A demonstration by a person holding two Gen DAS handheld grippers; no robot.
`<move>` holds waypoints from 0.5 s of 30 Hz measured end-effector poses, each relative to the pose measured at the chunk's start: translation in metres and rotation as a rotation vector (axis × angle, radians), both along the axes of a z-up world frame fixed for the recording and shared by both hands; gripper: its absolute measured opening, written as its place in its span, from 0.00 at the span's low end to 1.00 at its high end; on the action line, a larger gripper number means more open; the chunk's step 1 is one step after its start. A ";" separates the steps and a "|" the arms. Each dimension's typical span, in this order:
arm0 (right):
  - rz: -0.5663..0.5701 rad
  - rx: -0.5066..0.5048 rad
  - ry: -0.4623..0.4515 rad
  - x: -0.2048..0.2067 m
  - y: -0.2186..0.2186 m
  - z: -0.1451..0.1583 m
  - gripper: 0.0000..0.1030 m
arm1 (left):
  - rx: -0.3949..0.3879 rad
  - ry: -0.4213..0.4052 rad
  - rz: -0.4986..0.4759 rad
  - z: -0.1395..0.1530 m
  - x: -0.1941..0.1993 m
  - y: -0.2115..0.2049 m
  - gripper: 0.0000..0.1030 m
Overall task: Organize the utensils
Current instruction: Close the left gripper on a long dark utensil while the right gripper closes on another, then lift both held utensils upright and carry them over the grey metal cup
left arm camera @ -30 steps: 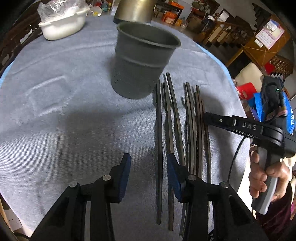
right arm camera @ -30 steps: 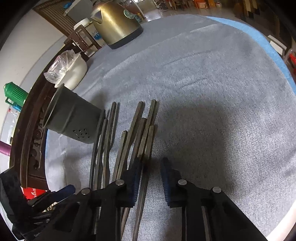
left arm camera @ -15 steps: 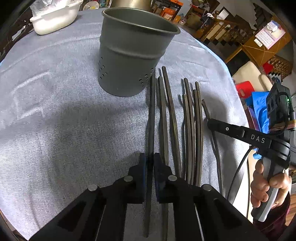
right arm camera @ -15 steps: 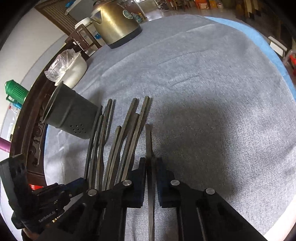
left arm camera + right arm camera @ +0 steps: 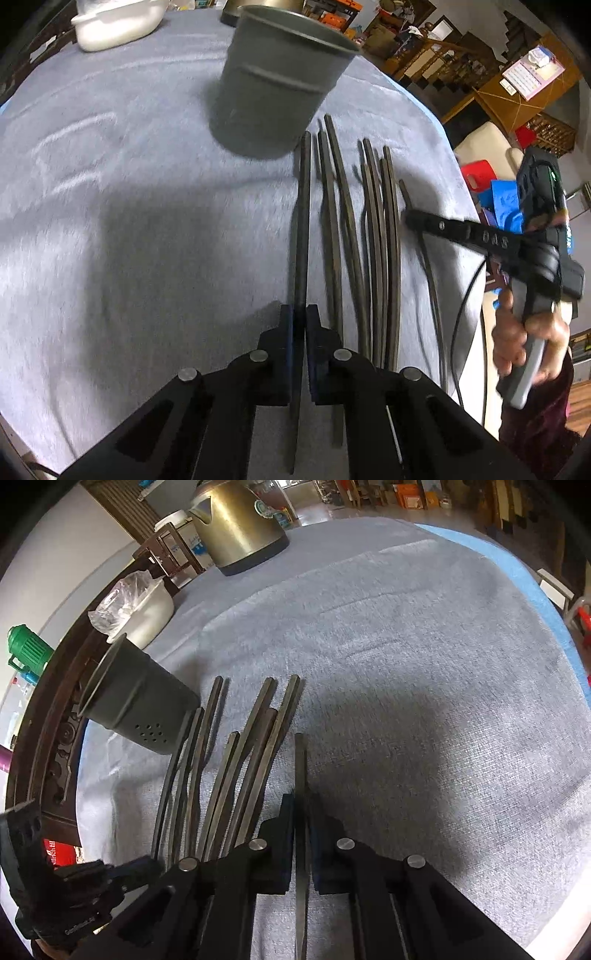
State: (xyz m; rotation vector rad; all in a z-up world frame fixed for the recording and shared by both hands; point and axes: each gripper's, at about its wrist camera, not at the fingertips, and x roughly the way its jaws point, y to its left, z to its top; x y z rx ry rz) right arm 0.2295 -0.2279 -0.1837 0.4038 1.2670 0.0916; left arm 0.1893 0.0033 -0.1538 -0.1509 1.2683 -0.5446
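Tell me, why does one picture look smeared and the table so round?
Left wrist view: motion blur smears the grey cup and loose chopsticks; the left gripper stays sharp. Right wrist view: crisp, with a broad shadow on the cloth. Both: fisheye lenses bend the table edge and darken the corners.

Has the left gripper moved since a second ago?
Yes. The left gripper shifted right toward the chopsticks and closed on the leftmost chopstick; the grey holder stands beyond it.
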 end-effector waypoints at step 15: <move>0.023 0.000 0.093 0.021 0.000 -0.002 0.09 | 0.080 0.006 -0.009 0.019 0.051 0.004 0.36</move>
